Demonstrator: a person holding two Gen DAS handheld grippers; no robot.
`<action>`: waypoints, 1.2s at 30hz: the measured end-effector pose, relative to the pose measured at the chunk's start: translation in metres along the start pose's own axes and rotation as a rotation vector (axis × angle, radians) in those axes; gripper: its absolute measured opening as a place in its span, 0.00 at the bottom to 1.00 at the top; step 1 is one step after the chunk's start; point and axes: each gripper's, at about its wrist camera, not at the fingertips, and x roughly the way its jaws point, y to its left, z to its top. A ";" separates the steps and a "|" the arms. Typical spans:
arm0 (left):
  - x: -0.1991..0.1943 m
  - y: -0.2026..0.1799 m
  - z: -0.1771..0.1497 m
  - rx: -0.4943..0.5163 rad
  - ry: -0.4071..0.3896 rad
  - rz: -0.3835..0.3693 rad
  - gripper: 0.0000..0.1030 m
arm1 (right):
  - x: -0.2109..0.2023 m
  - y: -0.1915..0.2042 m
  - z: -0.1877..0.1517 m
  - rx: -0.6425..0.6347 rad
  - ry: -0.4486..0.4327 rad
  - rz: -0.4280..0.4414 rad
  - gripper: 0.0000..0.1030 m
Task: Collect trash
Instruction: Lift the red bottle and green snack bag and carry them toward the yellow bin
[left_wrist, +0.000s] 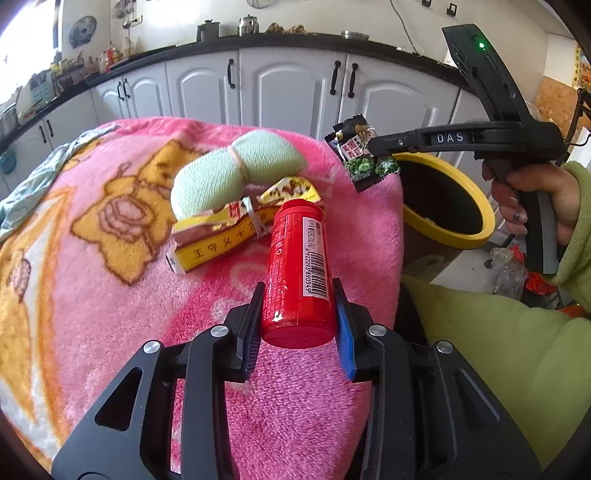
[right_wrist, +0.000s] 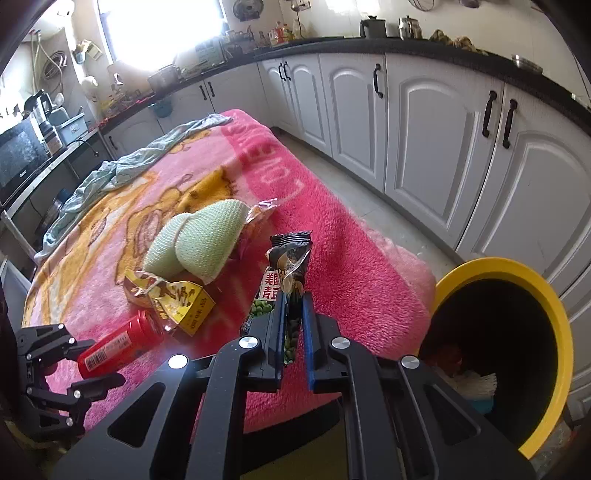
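Left gripper (left_wrist: 298, 317) clamped the red bottle (left_wrist: 297, 273) lying low-centre on the blanket (left_wrist: 110, 295). Right gripper (right_wrist: 293, 332) pinched a snack packet (right_wrist: 290, 266), aloft left of the yellow bin (right_wrist: 554, 314). Thin foil might slip out short of the rim.

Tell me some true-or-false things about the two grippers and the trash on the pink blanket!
1. The left gripper is closed on the red plastic bottle. True.
2. The right gripper is empty. False: it pinches a black snack wrapper with green peas printed on it.
3. The round yellow-rimmed bin stands beside the fluffy pink blanket. True.
4. The yellow cardboard box is already inside the bin. False: it lies on the blanket, next to the red bottle.
5. The pale green knitted bundle is held by a gripper. False: it rests on the blanket, untouched.
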 end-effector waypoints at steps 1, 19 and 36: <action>-0.002 -0.001 0.001 0.002 -0.005 0.001 0.26 | -0.003 0.000 0.000 -0.002 -0.003 0.002 0.08; -0.019 -0.007 0.024 -0.025 -0.081 0.009 0.26 | -0.060 0.003 -0.002 -0.024 -0.088 0.030 0.08; -0.028 -0.023 0.060 -0.014 -0.145 -0.003 0.26 | -0.105 -0.010 -0.013 0.016 -0.156 0.017 0.08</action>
